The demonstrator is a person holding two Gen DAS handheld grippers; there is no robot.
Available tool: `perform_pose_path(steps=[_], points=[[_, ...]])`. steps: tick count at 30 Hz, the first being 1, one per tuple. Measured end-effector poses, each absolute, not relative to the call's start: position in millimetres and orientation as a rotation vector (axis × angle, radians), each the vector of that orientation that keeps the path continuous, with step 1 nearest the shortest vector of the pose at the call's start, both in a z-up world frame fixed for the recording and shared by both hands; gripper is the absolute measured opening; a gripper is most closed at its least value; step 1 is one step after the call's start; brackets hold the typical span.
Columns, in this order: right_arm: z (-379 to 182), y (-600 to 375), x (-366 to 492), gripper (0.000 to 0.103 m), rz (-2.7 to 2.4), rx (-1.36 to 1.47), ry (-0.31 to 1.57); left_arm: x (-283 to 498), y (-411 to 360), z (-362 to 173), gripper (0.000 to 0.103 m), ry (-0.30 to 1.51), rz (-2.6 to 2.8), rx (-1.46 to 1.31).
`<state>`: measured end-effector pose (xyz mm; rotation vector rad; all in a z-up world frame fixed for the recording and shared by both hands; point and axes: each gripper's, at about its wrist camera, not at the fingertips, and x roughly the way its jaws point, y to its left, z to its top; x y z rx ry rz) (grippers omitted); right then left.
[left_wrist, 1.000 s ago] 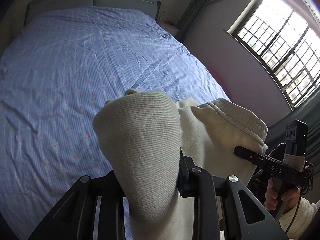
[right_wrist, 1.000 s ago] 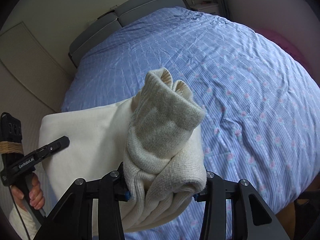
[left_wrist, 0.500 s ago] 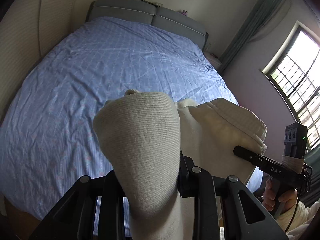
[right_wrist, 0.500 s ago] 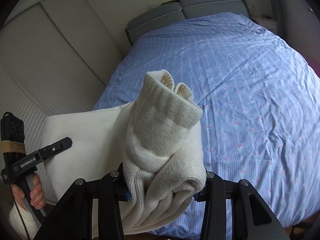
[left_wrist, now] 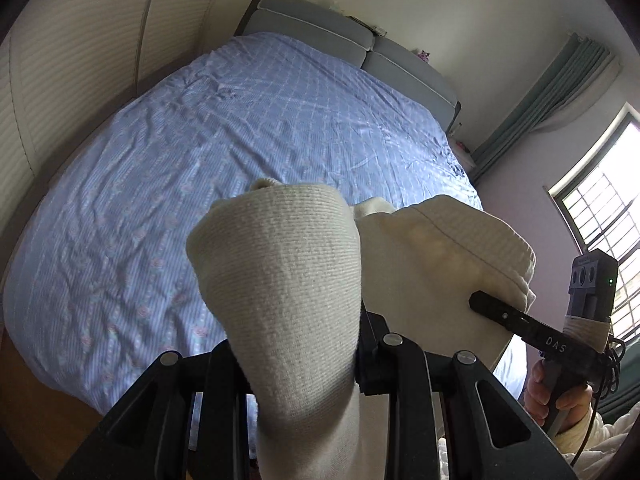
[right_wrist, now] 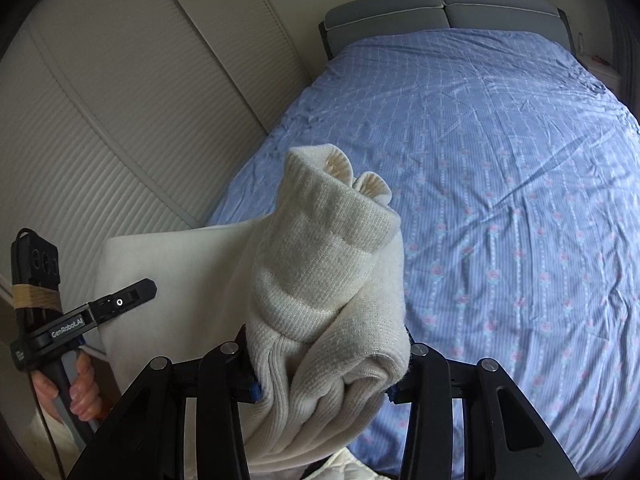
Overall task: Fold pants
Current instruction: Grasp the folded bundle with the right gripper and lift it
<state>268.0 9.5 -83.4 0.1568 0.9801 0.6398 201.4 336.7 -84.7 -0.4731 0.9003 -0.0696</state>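
The cream knit pants (left_wrist: 280, 280) hang in the air over the foot of the bed, stretched between both grippers. My left gripper (left_wrist: 296, 344) is shut on a bunched ribbed end that fills the left wrist view's centre. The fabric runs on to the right gripper (left_wrist: 504, 314), held by a hand (left_wrist: 560, 396). In the right wrist view my right gripper (right_wrist: 324, 368) is shut on a thick folded bunch of the pants (right_wrist: 328, 280). The left gripper (right_wrist: 120, 304) shows at the left edge, with a flat panel of cloth behind it.
The bed with a blue patterned sheet (right_wrist: 500, 160) lies ahead, with a grey headboard (right_wrist: 440, 4) at its far end. Ribbed wardrobe doors (right_wrist: 120, 100) stand along the left side of the bed. A window (left_wrist: 600, 208) and a green curtain (left_wrist: 552, 92) are on the right.
Both grippers have carried the pants sideways along the foot of the bed toward the wardrobe side and rolled. The wardrobe doors have come into view. Both grips are unchanged.
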Motion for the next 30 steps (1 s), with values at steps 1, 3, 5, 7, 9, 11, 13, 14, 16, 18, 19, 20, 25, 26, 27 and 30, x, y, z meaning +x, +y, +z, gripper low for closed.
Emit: perform_pose_path(steps=[1, 3, 5, 7, 9, 11, 13, 14, 16, 18, 19, 20, 25, 26, 27, 30], points=[[-85, 25, 266, 0.043, 0.626, 0.167, 0.980, 203, 351, -85, 0.027, 0.915, -0.079, -0.475], [-87, 54, 263, 0.043, 0.594, 0.200, 0.999, 207, 380, -87, 0.027, 0.930, -0.104, -0.443], [-89, 83, 258, 0.043, 0.578, 0.206, 1.010, 212, 408, -91, 0.027, 0.945, -0.123, -0.425], [-95, 110, 256, 0.043, 0.561, 0.228, 1.025, 217, 436, -97, 0.028, 0.979, -0.132, -0.426], [-99, 133, 255, 0.043, 0.541, 0.255, 1.039, 226, 461, -101, 0.028, 1.009, -0.151, -0.421], [-102, 156, 255, 0.043, 0.526, 0.268, 1.047, 236, 485, -106, 0.028, 1.036, -0.165, -0.402], [-109, 178, 258, 0.043, 0.520, 0.278, 1.057, 248, 503, -111, 0.028, 1.055, -0.179, -0.380], [-113, 189, 261, 0.043, 0.518, 0.285, 1.066, 255, 513, -115, 0.028, 1.060, -0.188, -0.370], [-121, 208, 270, 0.043, 0.522, 0.296, 1.076, 272, 531, -124, 0.028, 1.069, -0.204, -0.351], [-130, 224, 281, 0.043, 0.516, 0.301, 1.082, 293, 549, -136, 0.028, 1.087, -0.217, -0.344], [-134, 234, 287, 0.043, 0.513, 0.299, 1.082, 305, 557, -141, 0.028, 1.097, -0.222, -0.340], [-139, 243, 293, 0.043, 0.506, 0.296, 1.084, 318, 564, -146, 0.028, 1.109, -0.224, -0.337], [-164, 281, 342, 0.043, 0.454, 0.295, 1.131, 389, 591, -175, 0.028, 1.163, -0.227, -0.275], [-171, 290, 354, 0.043, 0.438, 0.289, 1.148, 403, 595, -181, 0.028, 1.173, -0.226, -0.259], [-176, 298, 364, 0.043, 0.428, 0.283, 1.162, 416, 598, -187, 0.028, 1.183, -0.221, -0.240], [-191, 321, 394, 0.043, 0.406, 0.260, 1.199, 452, 607, -199, 0.028, 1.208, -0.213, -0.198]])
